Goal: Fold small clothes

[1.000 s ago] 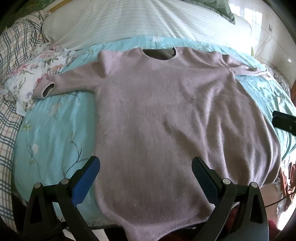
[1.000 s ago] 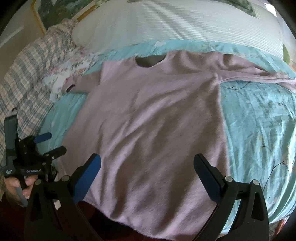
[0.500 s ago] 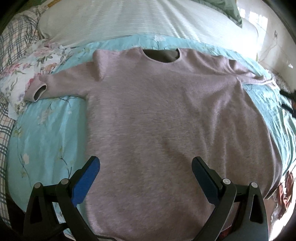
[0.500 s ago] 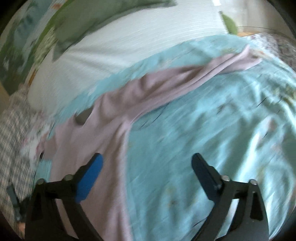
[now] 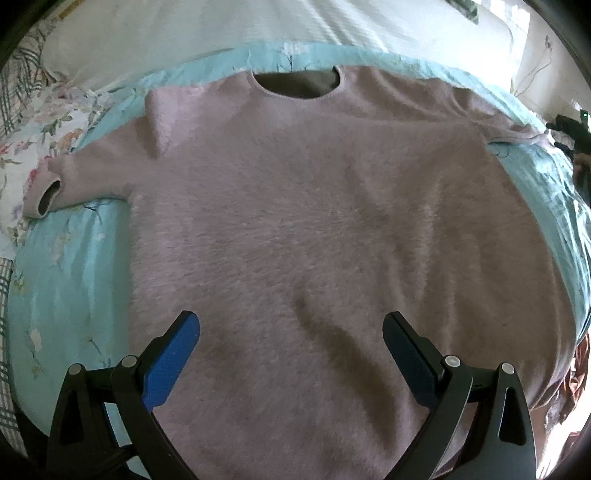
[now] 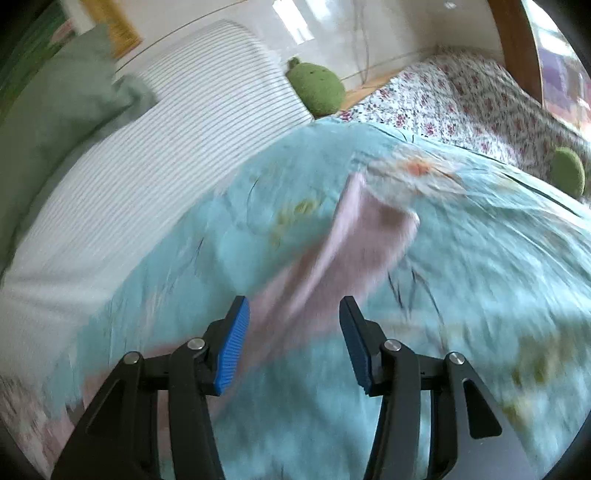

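Lying flat, front up, a fuzzy mauve sweater (image 5: 314,221) covers most of a turquoise floral bedspread (image 5: 70,280), round neckline (image 5: 297,83) toward the pillows, one sleeve (image 5: 74,177) out sideways with its cuff open, body smooth except for a soft crease low down. Left gripper (image 5: 291,354) hovers above the hem area, jaws spread wide, holding nothing. Right gripper (image 6: 293,336) has jaws parted to a middling gap, nothing between the blue pads (image 6: 232,343), with the other sleeve (image 6: 354,243) just ahead of the tips; contact can't be judged, that frame is motion-blurred. Bed also carries a white ribbed pillow (image 5: 207,33), a flowered white cloth (image 5: 33,125) and plaid fabric (image 5: 5,373) at the left edge. Left view only: whole sweater body, neckline, and the right tool as a dark shape (image 5: 570,129) at the far sleeve end. Right view only: green pillow (image 6: 55,114), green plush toy (image 6: 316,88), a second green one (image 6: 569,171), small-flower quilt (image 6: 461,96), wooden bed frame (image 6: 517,44), pale wall (image 6: 332,29) with a cable.
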`<control>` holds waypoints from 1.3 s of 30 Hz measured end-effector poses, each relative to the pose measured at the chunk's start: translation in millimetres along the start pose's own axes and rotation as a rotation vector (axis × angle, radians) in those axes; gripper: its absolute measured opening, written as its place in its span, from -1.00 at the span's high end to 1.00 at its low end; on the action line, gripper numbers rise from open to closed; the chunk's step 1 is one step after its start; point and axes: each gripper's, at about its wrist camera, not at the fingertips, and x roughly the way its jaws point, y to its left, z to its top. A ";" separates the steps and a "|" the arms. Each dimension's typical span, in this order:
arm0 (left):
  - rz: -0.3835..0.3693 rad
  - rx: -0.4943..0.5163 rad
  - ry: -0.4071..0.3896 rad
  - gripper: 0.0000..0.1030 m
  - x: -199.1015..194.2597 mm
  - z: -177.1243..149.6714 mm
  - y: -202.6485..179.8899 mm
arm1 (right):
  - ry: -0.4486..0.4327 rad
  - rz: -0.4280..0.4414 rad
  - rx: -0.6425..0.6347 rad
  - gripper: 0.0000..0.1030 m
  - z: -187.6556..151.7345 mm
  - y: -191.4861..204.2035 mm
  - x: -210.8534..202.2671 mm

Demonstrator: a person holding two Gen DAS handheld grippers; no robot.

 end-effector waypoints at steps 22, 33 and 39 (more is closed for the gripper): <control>-0.091 -0.079 -0.059 -0.94 -3.0 3.7 22.9 | 0.231 0.587 -0.368 0.88 -150.7 219.3 -62.4; -0.191 -0.204 -0.134 -0.94 -4.5 18.2 72.3 | 0.538 0.840 -0.479 0.88 -338.4 373.3 -55.1; -0.226 -0.240 -0.151 -0.94 10.5 35.1 94.4 | 0.686 0.863 -0.516 0.64 -388.8 394.1 -35.5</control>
